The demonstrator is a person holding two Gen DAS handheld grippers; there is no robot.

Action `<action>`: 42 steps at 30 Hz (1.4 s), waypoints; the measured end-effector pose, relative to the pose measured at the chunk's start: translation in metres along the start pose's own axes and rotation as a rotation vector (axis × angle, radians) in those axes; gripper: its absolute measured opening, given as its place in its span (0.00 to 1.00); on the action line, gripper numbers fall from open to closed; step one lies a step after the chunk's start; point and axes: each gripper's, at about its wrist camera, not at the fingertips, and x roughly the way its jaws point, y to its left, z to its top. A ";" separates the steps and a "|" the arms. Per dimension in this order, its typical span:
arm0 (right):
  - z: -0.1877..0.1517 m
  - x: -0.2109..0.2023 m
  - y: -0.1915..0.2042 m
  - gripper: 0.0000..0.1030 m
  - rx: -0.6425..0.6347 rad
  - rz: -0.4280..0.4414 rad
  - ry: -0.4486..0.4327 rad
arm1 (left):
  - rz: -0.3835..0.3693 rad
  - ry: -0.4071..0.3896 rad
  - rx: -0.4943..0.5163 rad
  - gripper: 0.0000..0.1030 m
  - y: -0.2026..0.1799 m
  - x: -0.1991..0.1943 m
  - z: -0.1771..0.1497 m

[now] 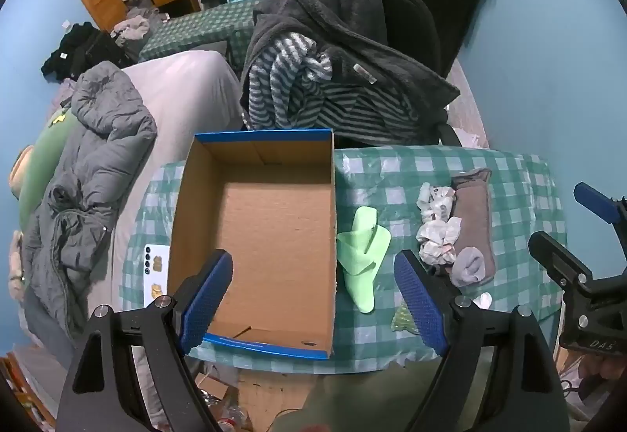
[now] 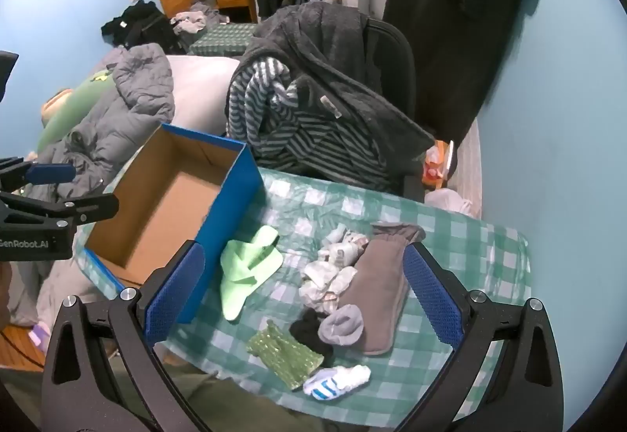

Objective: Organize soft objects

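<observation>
An empty cardboard box point(image 1: 274, 220) point(image 2: 168, 205) with blue outer walls stands on the left half of the green checked table. To its right lie a light green cloth point(image 1: 362, 259) point(image 2: 245, 271), a crumpled white patterned cloth point(image 1: 437, 226) point(image 2: 333, 271), a brown folded cloth point(image 1: 472, 216) point(image 2: 378, 283), a grey sock point(image 1: 468, 265) point(image 2: 341, 324), a black sock point(image 2: 309, 328), a green sparkly piece point(image 2: 284, 353) and a white-and-blue sock point(image 2: 337, 383). My left gripper point(image 1: 313, 299) hangs open over the box's near right wall. My right gripper point(image 2: 303, 295) hangs open above the pile of cloths. Neither holds anything.
A chair point(image 1: 411, 24) draped with a dark fleece and a striped garment point(image 1: 298, 95) stands behind the table. A bed with a grey puffer jacket point(image 1: 98, 165) lies on the left. A phone-like card point(image 1: 154, 275) rests left of the box. Blue wall on the right.
</observation>
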 end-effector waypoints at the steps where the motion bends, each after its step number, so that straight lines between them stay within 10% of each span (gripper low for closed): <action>1: 0.000 0.000 0.000 0.98 0.001 0.002 -0.002 | 0.001 -0.002 0.001 0.83 0.000 0.000 0.000; 42: -0.004 0.003 -0.003 0.98 0.007 0.009 0.007 | 0.014 0.024 0.015 0.83 -0.008 0.006 -0.006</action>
